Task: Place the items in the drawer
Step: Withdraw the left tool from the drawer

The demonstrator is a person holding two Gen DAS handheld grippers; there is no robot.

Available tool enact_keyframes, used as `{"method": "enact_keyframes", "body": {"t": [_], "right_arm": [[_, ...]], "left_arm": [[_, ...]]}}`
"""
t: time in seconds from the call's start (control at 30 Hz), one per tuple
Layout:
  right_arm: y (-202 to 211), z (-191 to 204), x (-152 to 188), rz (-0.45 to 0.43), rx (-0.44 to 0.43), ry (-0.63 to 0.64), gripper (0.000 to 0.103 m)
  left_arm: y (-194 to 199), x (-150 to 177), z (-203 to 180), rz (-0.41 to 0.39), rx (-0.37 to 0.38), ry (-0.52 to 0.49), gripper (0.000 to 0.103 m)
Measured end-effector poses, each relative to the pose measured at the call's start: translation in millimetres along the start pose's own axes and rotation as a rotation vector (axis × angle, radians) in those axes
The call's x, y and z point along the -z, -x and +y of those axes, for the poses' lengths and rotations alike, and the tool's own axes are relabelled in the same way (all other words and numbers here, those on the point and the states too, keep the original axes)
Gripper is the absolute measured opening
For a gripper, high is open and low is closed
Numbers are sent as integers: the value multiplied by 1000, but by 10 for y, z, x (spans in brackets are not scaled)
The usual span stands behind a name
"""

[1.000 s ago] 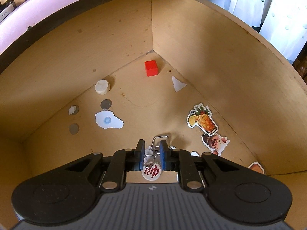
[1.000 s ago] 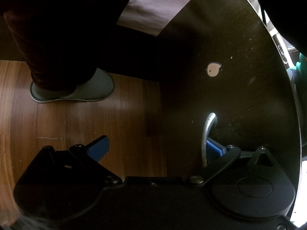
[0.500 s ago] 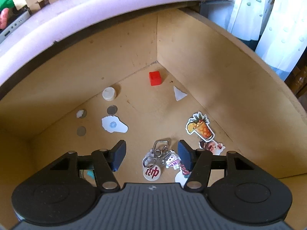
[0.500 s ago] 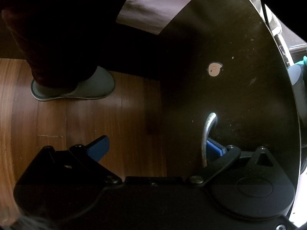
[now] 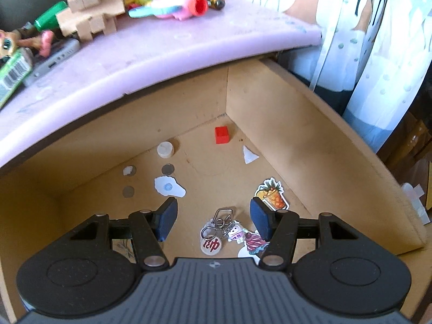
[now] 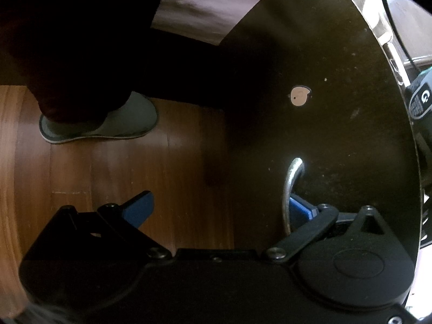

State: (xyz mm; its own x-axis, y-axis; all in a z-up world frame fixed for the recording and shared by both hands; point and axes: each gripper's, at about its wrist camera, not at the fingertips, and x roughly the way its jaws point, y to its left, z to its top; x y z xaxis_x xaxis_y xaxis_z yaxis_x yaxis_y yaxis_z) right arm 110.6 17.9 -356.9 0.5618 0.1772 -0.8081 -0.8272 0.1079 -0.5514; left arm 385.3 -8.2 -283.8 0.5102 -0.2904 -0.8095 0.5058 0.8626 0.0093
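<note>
From the left wrist camera we see our left gripper (image 5: 213, 220) held above an open wooden drawer (image 5: 310, 140), its blue-padded jaws spread wide and holding nothing. Directly ahead of it, on the drawer floor between the jaws, lies a keychain (image 5: 220, 228) of metal rings with a round white tag bearing red characters we cannot read. Just right of it lie cartoon stickers, partly hidden behind the right finger. Ahead and right lies a drink sticker (image 5: 271, 195); farther ahead in the corner sits a red cube (image 5: 222, 135). Ahead and left lie coins and a pale disc (image 5: 165, 149). Beyond the drawer, blurred toys crowd a pink tabletop (image 5: 162, 43).

From the right wrist camera the scene is dark. Our right gripper (image 6: 218, 205) has its jaws apart; the right finger sits behind the metal handle (image 6: 291, 186) of the dark drawer front (image 6: 337, 108). Far right, a black device shows a letter "G". Ahead and left, a slipper (image 6: 108, 124) rests on the wooden floor.
</note>
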Motion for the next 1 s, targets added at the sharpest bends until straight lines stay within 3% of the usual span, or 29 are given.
{"method": "enact_keyframes", "body": {"t": [0.37,0.63,0.77,0.9,1.0], "right_arm": [[60,13,34,-26,55,-45,92],[133,-119,59,-49,20,-156,88],[114,-79,57,-47,39,-166,90],[64,36,50,-31,95,-99,91],[41,116,42,-9,147,-53,85]], "left_arm": [[506,153,4,-93,-14,89,58],[1076,332,80,-241,-60,207,58],[1433,539,93,-305,-103,265,58],[1826,865,-7,-345,-173,290,58],[2072,1143,-81,-358,-215,322,58]]}}
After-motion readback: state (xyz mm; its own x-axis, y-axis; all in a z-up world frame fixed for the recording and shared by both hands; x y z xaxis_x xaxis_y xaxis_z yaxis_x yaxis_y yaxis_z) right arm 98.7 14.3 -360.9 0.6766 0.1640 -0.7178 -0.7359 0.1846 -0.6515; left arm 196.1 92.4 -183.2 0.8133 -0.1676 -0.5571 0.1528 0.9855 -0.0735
